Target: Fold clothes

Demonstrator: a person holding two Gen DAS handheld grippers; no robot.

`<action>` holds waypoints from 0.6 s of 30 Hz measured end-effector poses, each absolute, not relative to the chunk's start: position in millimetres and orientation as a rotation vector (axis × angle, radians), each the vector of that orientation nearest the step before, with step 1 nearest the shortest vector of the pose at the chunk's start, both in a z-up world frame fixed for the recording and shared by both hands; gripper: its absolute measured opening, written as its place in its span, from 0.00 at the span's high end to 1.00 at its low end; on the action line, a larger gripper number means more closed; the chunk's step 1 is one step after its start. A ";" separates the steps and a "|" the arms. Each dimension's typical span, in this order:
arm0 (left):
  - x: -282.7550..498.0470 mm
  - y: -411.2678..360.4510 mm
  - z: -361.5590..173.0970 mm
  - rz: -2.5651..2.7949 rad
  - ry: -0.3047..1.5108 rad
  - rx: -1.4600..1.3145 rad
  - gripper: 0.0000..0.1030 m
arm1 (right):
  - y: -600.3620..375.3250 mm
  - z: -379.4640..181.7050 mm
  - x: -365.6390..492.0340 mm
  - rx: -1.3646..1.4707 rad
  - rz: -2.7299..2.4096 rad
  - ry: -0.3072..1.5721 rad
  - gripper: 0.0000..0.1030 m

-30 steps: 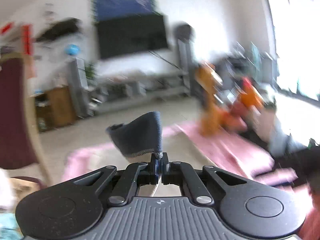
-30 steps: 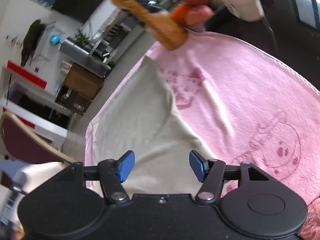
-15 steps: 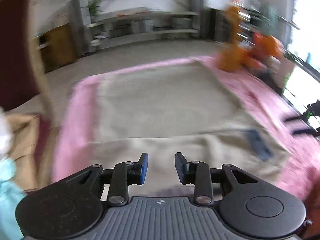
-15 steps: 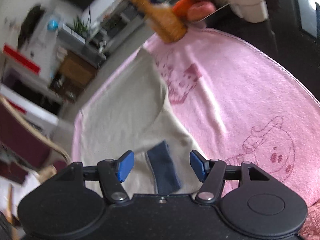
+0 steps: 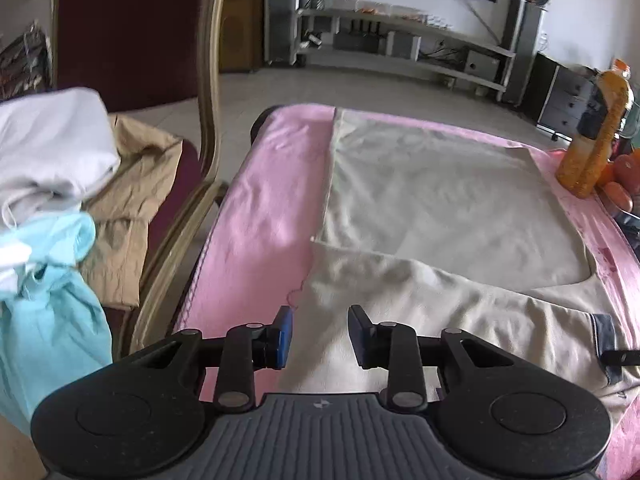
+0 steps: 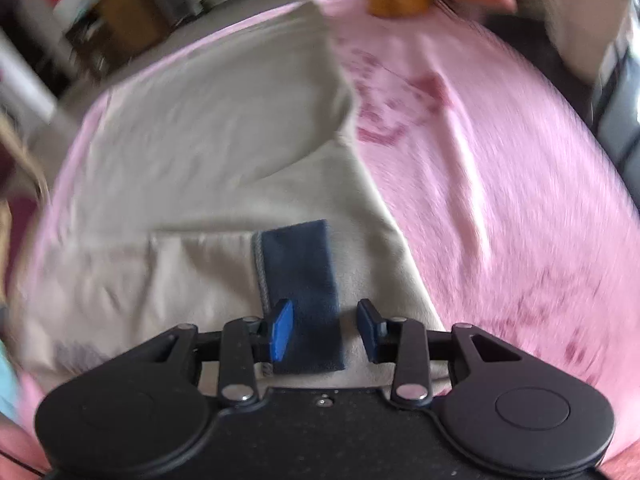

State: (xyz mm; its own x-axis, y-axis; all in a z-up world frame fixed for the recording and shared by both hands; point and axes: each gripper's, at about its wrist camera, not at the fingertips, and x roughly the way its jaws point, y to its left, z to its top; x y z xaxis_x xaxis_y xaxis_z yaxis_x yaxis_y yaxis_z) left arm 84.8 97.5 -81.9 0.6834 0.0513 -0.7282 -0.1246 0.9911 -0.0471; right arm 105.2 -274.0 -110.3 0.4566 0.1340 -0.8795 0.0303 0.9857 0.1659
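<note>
At the far left, a chair [image 5: 208, 92] holds a heap of waiting laundry [image 5: 52, 184]: white, tan and pale blue pieces, probably parked there until their turn. Beside it stands a table draped in a pink blanket [image 5: 260, 216], which gives a soft, flat folding surface. Spread across the blanket lies the beige garment [image 5: 440, 188], its near part doubled over so that a sleeve runs sideways along the near edge.

The left gripper [image 5: 320, 334] hovers over the left end of that folded part. Its jaws stand partly apart with only cloth beneath them, gripping nothing.

Further right, the right gripper [image 6: 324, 330] hangs over the sleeve's navy cuff [image 6: 300, 280]. Its jaws have just been closing and the cuff lies between them, but a gap shows on the right side, so the pads do not seem to be pinching yet. That placement suggests the cuff is the next thing to be taken.

At the far right edge stands an orange bottle [image 5: 596, 136] with red fruit-like shapes [image 5: 622, 178].

The right view is smeared by motion, so the blanket's printed pattern is unreadable. The garment's collar and other sleeve are not visible.
</note>
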 end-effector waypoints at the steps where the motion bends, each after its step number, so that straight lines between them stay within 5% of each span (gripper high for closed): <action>1: 83.5 99.2 -82.2 0.110 0.812 -0.096 0.70 | -264.9 -110.0 101.7 0.100 0.073 1.076 0.81; 2: 82.3 100.7 -82.3 0.122 0.810 -0.095 0.70 | -258.2 -108.5 98.9 0.064 0.081 1.062 0.94; 9: 74.5 111.9 -78.3 0.161 0.786 -0.109 0.70 | -272.4 -71.4 76.1 0.140 0.104 0.863 0.95; 18: 84.7 97.2 -97.6 0.138 0.907 -0.022 0.71 | -289.4 -92.1 89.1 0.167 0.014 0.964 0.95</action>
